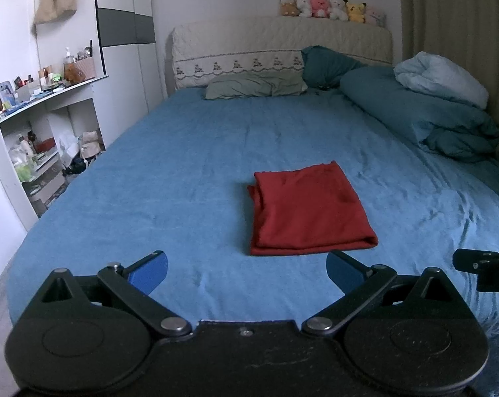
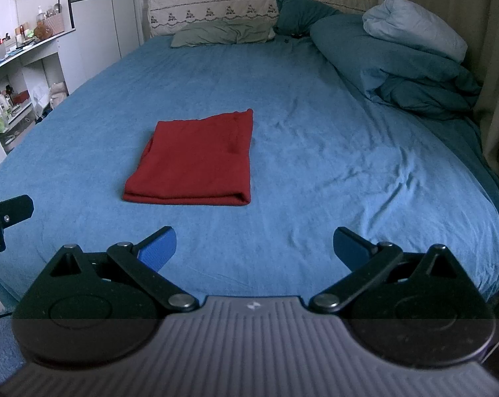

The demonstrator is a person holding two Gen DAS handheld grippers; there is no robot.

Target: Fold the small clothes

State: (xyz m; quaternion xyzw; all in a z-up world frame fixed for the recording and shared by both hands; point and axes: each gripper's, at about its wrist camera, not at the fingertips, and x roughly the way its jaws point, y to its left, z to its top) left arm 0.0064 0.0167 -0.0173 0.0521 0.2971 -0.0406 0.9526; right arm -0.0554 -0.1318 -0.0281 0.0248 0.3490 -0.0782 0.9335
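On the blue bed sheet [image 1: 183,165], near the foot end and roughly central, lies the red garment [image 1: 307,208]. It is folded into a compact rectangle, with its thick folded edge facing the grippers and looser layered edges showing on its left side. This placement keeps the garment on flat, uncluttered fabric, well apart from the bunched duvet [image 1: 424,112] and the pillow [image 1: 256,86] at the head end.

The left gripper [image 1: 246,269] is held low over the foot of the bed, level and pointing along the mattress, with the garment just ahead of its right finger. Its jaws stand wide apart and hold nothing. The right gripper [image 2: 254,244] takes a matching pose beside it, jaws likewise spread and empty, with the garment ahead and to its left. Neither gripper touches the cloth.

Judging from the neat shape, folding appears complete or nearly so; whether one more fold is intended cannot be determined. The number of layers is unclear from this angle.
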